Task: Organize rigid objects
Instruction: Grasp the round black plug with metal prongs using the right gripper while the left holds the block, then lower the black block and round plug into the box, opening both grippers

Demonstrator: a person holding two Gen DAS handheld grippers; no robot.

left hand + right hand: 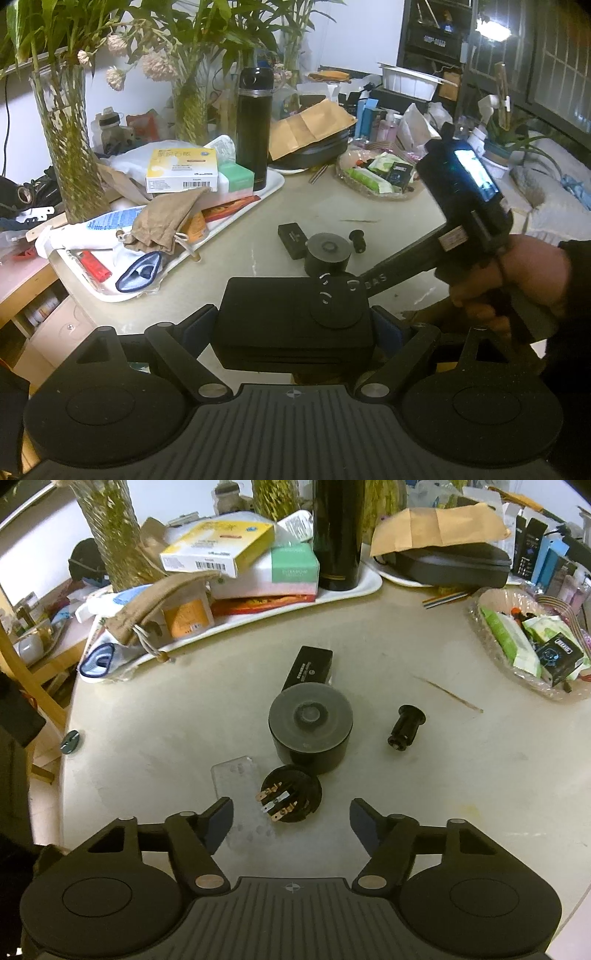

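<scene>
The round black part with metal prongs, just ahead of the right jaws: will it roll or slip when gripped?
The round pronged part is probably rigid and light. Its curved rim may slip sideways between flat pads. It rests flat with the prongs facing up, so rolling seems unlikely unless tipped; the thin prongs could bend if squeezed.

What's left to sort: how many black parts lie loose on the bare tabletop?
4: a flat box farthest back, a cylinder just before it, a small plug to the right, a round switch nearest the camera. Clutter on the tray may hide more.
</scene>
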